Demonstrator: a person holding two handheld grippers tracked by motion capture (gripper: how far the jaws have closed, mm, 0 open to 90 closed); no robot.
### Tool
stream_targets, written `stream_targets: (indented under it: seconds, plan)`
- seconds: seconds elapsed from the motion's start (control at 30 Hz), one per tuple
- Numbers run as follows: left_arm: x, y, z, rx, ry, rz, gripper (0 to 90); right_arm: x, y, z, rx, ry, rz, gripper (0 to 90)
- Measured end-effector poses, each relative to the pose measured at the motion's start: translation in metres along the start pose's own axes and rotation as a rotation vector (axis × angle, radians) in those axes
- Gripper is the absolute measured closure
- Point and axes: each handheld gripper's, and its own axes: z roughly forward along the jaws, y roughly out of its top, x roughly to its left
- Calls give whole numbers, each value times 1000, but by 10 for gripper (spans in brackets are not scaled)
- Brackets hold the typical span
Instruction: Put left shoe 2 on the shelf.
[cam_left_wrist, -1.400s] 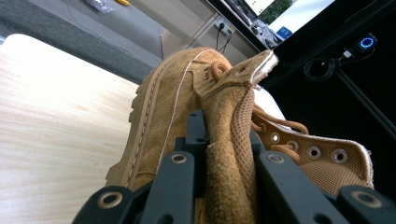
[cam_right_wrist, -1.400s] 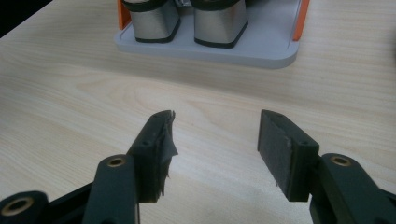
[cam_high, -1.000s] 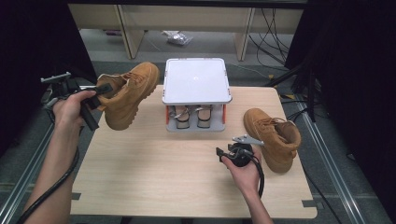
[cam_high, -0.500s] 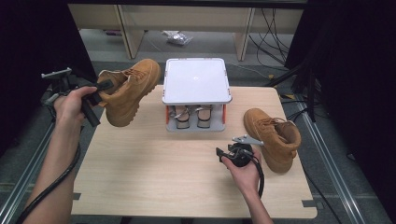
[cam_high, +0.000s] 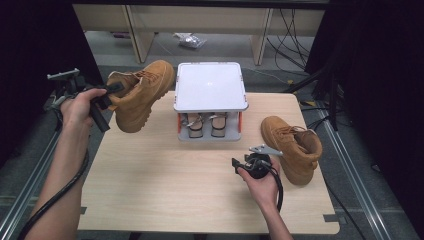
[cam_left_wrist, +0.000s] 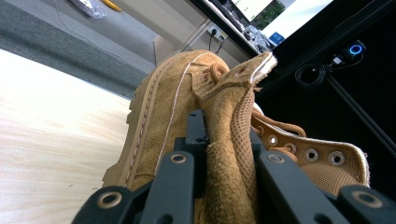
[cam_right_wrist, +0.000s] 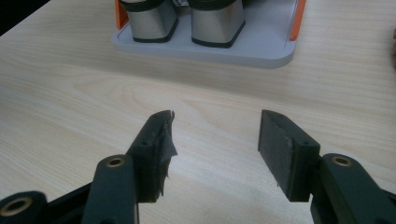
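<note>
Our left gripper (cam_high: 111, 92) is clamped on the collar of a tan boot (cam_high: 140, 95), holding it in the air over the surface's (cam_high: 165, 190) far left corner, beside the white rack (cam_high: 210, 87). Our right gripper (cam_right_wrist: 215, 149) hangs released with nothing between its jaws, near the right edge, just beside the second boot (cam_high: 292, 147) standing there.

Matt tan suede boot (cam_left_wrist: 187, 116); smooth pale wood table (cam_high: 165, 185).

- No words, brand names, labels, numbers or signs can be read anywhere in the high view or either gripper view.
</note>
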Motion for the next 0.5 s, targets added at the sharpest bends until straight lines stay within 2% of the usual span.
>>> stream_targets:
  seconds: [0.1, 0.13, 0.17, 0.3, 0.4, 0.43, 0.5]
  plan:
    - [-1, 2, 1, 1, 1, 12, 803, 0, 0, 0, 4, -4, 0, 458]
    - [-3, 2, 2, 0, -5, -1, 803, 0, 0, 1, -2, 6, 1, 458]
    - [-3, 3, 2, 0, 1, 14, 803, 0, 0, 1, -2, 3, 0, 457]
    - [-7, 5, 5, -2, 1, 18, 803, 1, 0, 0, 4, 3, 0, 457]
    - [-8, 6, 7, 0, -4, 13, 803, 0, 0, 0, 0, 2, -6, 456]
    - [-9, 6, 9, 1, -11, -2, 803, 0, 0, 0, 2, -2, -7, 456]
    - [-10, 6, 10, 3, -2, 17, 803, 1, 0, 0, 4, 5, 4, 457]
